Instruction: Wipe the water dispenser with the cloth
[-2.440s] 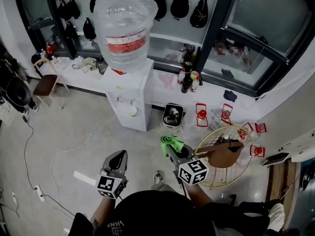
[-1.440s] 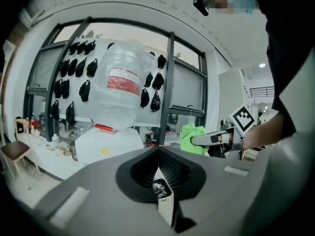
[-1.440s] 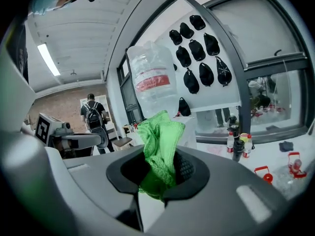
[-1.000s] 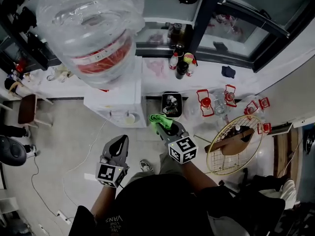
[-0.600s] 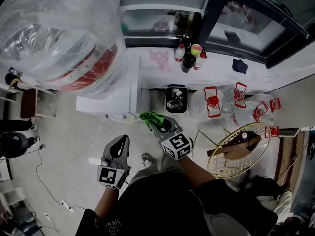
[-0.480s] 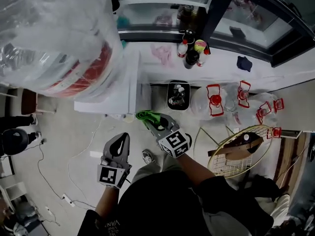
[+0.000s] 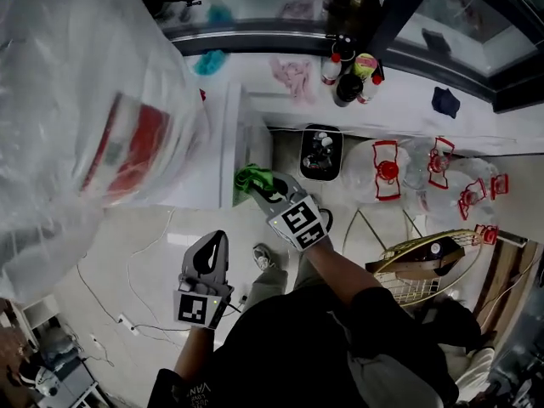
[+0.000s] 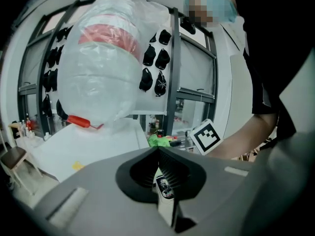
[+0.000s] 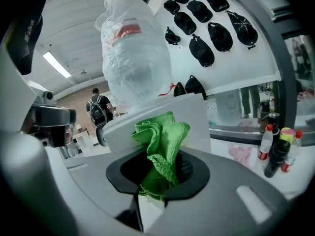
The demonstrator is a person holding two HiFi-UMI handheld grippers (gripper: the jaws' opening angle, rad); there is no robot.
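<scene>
The only print you can make out is the upside-down word on your black shirt, seemingly "VANS", while the red label on the bottle atop the water dispenser is too blurred to read.

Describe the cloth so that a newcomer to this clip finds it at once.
Find the white water dispenser under its big plastic-wrapped bottle. At its side panel, the right gripper clamps a crumpled cloth: the only bright green thing nearby.

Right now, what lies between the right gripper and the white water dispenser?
Only the crumpled green cloth clamped in the right gripper, as the right gripper view shows.
</scene>
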